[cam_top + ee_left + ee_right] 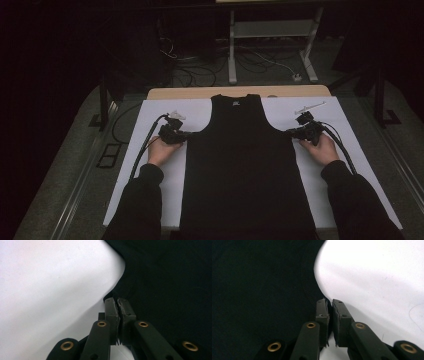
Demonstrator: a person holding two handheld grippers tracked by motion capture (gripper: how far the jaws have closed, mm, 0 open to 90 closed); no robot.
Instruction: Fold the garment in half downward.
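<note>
Black vest [237,165] lies flat, neck end farthest from the person, on a white sheet [150,115] covering the table. Left gripper [186,134] pinches the vest's edge just below one armhole, jaws pressed together on the cloth. Right gripper [290,132] pinches the opposite edge likewise

I see the tank top [247,165] lying flat on the sheet [150,120] that covers the tabletop [200,93], neck toward the far edge. My left gripper [186,134] sits at its left armhole edge, my right gripper [289,132] at its right. Behind the tabletop, a stand [272,30] rests on the floor.
</note>
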